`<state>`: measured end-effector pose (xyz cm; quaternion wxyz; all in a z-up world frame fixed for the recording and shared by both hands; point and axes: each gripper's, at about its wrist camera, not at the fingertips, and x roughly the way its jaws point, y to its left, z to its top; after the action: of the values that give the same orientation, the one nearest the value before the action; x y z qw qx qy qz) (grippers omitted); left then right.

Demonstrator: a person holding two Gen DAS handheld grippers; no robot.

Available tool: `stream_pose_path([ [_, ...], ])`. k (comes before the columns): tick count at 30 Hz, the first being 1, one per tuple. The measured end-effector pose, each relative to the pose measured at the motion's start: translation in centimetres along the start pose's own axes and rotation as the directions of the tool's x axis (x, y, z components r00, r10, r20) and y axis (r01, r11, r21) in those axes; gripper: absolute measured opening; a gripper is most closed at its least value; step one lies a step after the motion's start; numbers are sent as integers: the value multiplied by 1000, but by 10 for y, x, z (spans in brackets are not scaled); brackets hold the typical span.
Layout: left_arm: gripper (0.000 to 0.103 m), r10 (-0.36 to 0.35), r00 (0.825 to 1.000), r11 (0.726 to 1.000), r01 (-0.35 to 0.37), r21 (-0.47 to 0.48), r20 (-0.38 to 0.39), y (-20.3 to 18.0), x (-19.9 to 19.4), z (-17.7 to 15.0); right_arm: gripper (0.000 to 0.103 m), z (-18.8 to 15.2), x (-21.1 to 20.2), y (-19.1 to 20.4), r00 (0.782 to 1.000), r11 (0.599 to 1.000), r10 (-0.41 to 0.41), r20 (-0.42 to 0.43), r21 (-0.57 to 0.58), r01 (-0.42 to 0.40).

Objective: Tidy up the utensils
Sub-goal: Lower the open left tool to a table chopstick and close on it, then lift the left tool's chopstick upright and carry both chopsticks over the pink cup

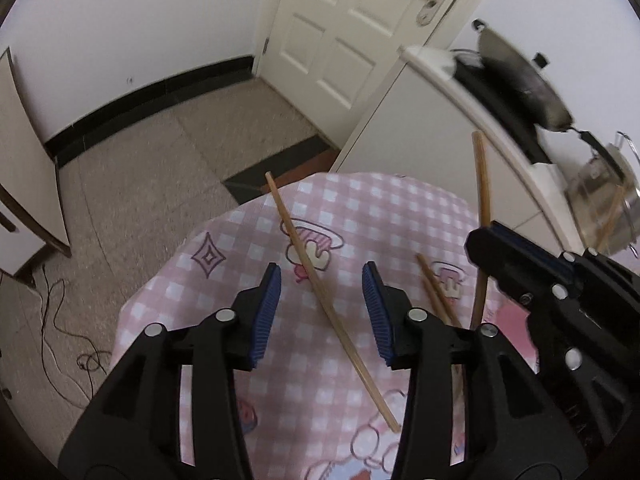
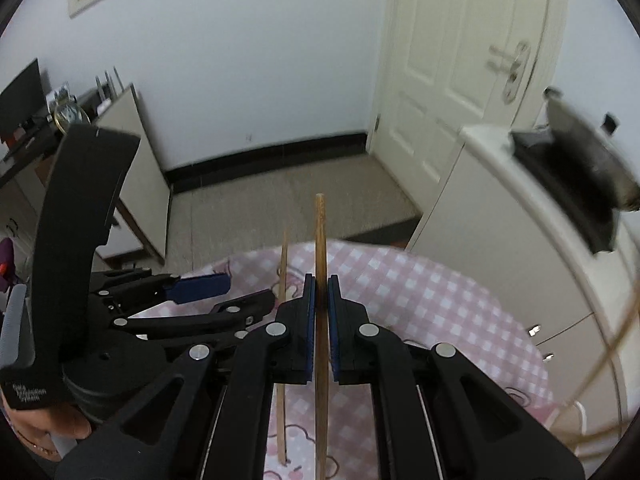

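A light wooden chopstick (image 1: pixel 328 304) lies diagonally on the pink checked tablecloth (image 1: pixel 248 248). My left gripper (image 1: pixel 322 312) is open above it, a finger on each side, not touching it. My right gripper (image 2: pixel 320 304) is shut on a darker wooden chopstick (image 2: pixel 320 232) and holds it upright above the table. The same held chopstick (image 1: pixel 480 184) and right gripper (image 1: pixel 496 240) show at the right of the left wrist view. Two more chopsticks (image 1: pixel 434 288) lie right of my left gripper. The light chopstick (image 2: pixel 283 272) also shows in the right wrist view.
A white cabinet (image 1: pixel 420 120) stands beyond the table with a dark wok (image 1: pixel 520 76) and a clear container (image 1: pixel 604 200) holding sticks on it. A white door (image 1: pixel 340 20) is behind. Cables (image 1: pixel 60 320) lie on the floor at left.
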<state>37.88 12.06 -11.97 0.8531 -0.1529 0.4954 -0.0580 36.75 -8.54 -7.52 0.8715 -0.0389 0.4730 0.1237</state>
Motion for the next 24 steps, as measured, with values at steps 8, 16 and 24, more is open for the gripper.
stream_pose_path([
  [8,33,61,996,998,-61,-1,-67,-2,39,6,4,-1,41,-26,994,997,55,-95,63,-49],
  [16,22,158,984,987,-156,34,-87,-9,62,11,4,-2,55,-37,989,993,91,-113,90,-81],
  [24,7,159,987,986,-158,62,-15,-7,61,5,4,-3,58,-37,988,990,111,-104,101,-100],
])
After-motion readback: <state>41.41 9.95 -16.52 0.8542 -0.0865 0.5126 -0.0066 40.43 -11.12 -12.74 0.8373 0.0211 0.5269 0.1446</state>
